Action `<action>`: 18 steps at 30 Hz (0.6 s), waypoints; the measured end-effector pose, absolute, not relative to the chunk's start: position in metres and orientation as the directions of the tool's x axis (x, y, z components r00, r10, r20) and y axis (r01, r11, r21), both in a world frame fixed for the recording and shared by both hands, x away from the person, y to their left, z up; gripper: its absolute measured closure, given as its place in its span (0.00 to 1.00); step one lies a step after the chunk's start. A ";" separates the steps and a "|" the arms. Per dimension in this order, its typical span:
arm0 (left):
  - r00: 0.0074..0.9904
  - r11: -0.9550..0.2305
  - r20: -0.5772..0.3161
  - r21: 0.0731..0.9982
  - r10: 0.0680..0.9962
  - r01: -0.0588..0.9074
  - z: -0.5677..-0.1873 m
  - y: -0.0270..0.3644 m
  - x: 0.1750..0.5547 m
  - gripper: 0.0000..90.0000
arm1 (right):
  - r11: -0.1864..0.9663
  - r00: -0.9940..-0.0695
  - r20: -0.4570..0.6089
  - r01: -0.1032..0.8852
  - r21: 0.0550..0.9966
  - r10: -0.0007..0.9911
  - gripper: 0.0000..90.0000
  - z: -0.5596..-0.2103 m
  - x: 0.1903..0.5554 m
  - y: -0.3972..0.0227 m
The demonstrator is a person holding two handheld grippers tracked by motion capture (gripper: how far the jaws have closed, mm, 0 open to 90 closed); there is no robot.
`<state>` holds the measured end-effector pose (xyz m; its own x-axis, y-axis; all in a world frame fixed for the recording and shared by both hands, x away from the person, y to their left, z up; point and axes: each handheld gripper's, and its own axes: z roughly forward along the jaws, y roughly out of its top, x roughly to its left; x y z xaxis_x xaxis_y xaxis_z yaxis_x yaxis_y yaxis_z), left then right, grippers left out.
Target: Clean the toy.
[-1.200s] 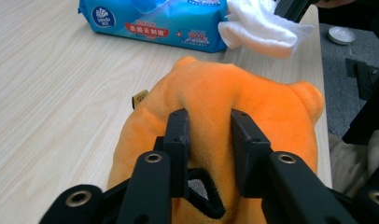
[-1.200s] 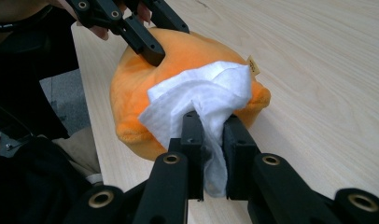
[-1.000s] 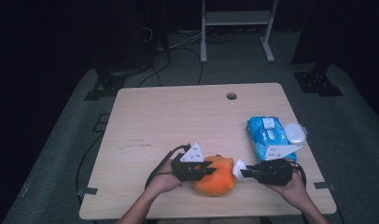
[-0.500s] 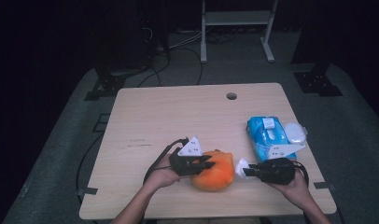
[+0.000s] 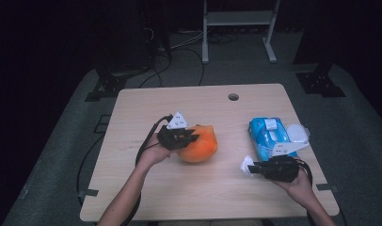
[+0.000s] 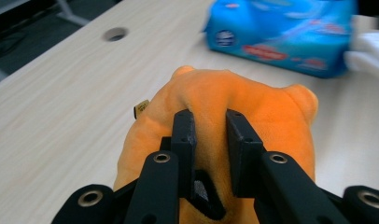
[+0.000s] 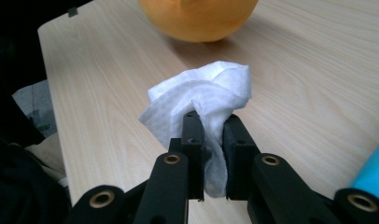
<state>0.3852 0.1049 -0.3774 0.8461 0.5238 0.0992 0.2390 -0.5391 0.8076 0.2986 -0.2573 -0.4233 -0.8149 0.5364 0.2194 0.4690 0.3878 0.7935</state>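
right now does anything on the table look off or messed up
Nothing spilled or damaged. The wipes pack lies with its lid flap open. The left claw pinches a fold of the orange plush toy, puckering its fabric; the right claw holds a crumpled wipe.

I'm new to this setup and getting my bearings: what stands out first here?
The bright orange plush toy at mid-table, pinched by the left gripper. To its right, the right gripper clamps a crumpled white wipe, with the blue wipes pack just beyond it.

Blue wipes pack on table right side, metal rack behind
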 end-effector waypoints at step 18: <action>0.844 -0.501 0.029 0.816 0.536 0.290 -0.397 0.101 0.394 0.65 | 0.421 -0.784 0.162 0.480 0.769 0.599 0.80 -0.434 0.310 -0.250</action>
